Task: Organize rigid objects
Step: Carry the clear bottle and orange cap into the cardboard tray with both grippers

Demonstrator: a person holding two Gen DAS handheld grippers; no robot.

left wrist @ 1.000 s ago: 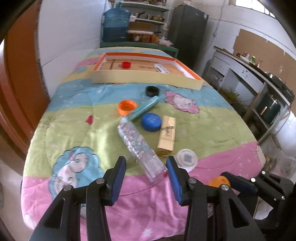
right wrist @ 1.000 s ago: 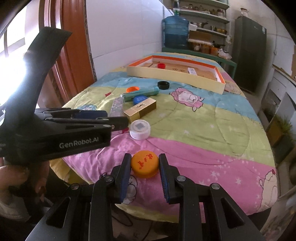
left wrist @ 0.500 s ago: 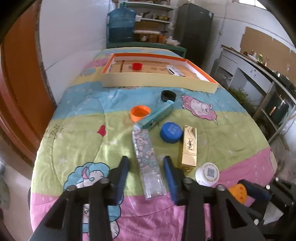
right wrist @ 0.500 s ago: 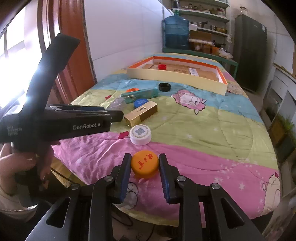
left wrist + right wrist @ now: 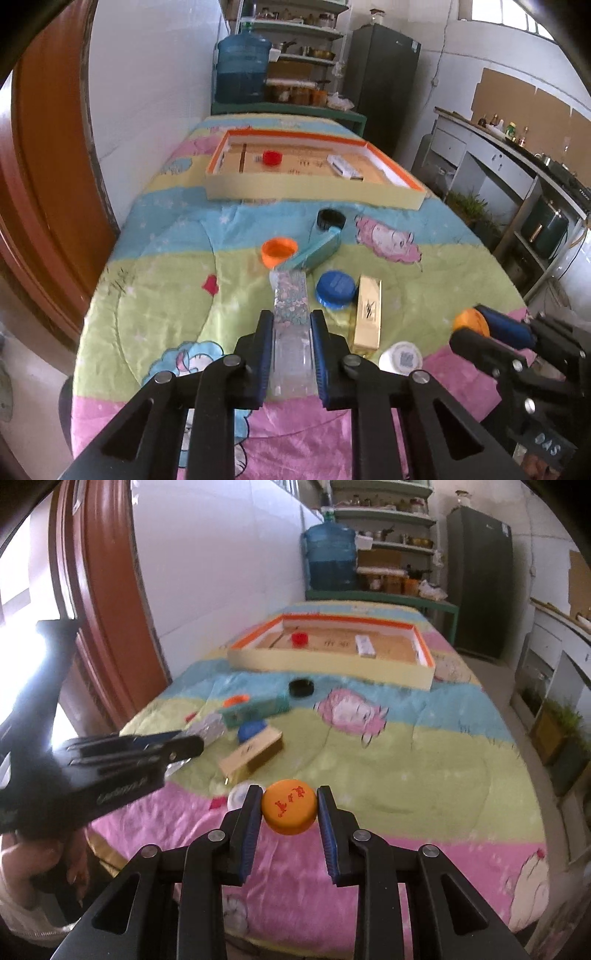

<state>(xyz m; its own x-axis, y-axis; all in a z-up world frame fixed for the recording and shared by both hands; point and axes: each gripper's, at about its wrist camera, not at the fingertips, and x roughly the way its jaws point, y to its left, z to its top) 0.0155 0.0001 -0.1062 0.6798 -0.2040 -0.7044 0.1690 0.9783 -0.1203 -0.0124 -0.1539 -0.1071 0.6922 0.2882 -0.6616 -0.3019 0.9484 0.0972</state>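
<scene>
A long clear box with a floral print lies on the colourful blanket, pointing away from me. My left gripper straddles its near end; the jaws are closing and the blue pads touch both of its sides. To the right, my right gripper is shut on a round orange cap with red writing, held a little above the pink band of the blanket. A shallow cream tray with an orange rim sits at the far end, holding a red cap and a small white box.
Beside the clear box lie a gold box, a blue lid, a white lid, a teal box, an open orange cap and a black cap. A wall and wooden door run along the left; a person's hand holds the left gripper.
The left jaws have narrowed from wide apart to touching the clear box, and the gripper has lined up with it. The right gripper has risen slightly with the orange cap.
</scene>
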